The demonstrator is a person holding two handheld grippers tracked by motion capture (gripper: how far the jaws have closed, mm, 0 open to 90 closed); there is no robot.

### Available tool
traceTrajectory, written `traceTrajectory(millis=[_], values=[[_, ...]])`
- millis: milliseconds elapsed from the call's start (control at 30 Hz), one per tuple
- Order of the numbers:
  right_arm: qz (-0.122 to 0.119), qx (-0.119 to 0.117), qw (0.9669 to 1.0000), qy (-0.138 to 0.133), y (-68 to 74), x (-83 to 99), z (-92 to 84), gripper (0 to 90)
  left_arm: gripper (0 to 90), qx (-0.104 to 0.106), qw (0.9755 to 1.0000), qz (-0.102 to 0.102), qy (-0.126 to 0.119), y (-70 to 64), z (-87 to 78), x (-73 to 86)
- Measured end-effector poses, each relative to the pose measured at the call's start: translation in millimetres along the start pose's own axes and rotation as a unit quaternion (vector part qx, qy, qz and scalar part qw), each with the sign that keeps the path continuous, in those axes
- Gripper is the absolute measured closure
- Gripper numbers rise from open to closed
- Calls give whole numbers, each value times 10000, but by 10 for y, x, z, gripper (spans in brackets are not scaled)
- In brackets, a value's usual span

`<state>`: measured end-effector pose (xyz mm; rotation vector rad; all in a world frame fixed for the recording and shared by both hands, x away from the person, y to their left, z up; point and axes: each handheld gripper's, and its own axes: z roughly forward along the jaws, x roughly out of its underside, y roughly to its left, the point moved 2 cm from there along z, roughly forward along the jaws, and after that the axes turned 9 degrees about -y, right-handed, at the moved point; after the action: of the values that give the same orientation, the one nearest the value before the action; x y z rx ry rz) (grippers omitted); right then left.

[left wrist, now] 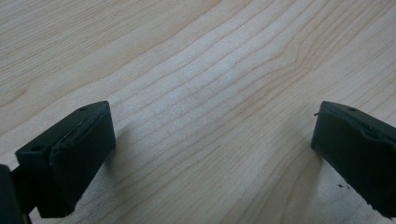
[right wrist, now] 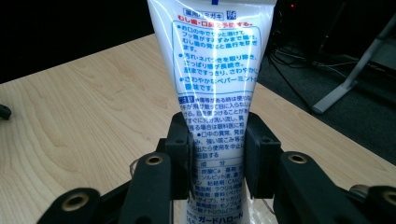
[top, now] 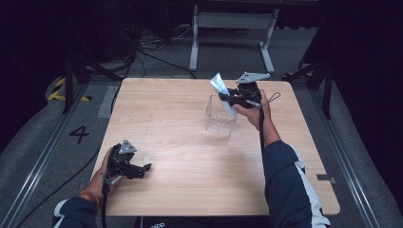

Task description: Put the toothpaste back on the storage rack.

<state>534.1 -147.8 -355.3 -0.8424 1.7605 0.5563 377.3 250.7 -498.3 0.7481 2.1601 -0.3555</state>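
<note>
One gripper, the right (right wrist: pixel 217 154), squeezes a white plastic tube (right wrist: pixel 212 60) above a clear plastic box (top: pixel 220 116); the left gripper (left wrist: pixel 212 154) gapes. Next, I think: lower, release.

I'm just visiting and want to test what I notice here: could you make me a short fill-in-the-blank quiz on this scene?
1. The right tool is shut on a white ____ printed with blue and red text.
2. The toothpaste tube is held over a clear plastic ____ on the table.
3. The left tool has its jaws ____, with nothing between them.
4. The table top is made of light ____.

Missing words: toothpaste tube; box; open; wood
</note>
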Motion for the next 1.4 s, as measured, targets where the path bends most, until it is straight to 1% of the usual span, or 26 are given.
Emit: traceTrajectory(millis=[167, 333, 367, 533, 633, 833, 1233, 1400], values=[[48, -1, 10000, 22, -32, 42, 45, 679, 2, 1, 10000, 13, 8, 2, -1, 0], [37, 13, 10000, 38, -48, 71, 75, 679, 2, 1, 10000, 20, 14, 3, -2, 0], [75, 13, 10000, 18, -53, 81, 83, 679, 2, 2, 10000, 18, 12, 2, -2, 0], [-22, 50, 10000, 68, -53, 115, 122, 678, 2, 1, 10000, 19, 12, 2, -2, 0], [6, 60, 10000, 50, -55, 134, 137, 678, 2, 1, 10000, 22, 12, 3, -2, 0], [17, 66, 10000, 41, -62, 171, 139, 678, 2, 0, 10000, 20, 13, 2, -2, 0], [60, 53, 10000, 52, -61, 338, 95, 673, 2, -3, 10000, 38, 14, 5, -3, -1], [-64, 63, 9998, 172, -40, 404, 94, 671, 2, -13, 10000, 46, 15, 5, -3, -1]])
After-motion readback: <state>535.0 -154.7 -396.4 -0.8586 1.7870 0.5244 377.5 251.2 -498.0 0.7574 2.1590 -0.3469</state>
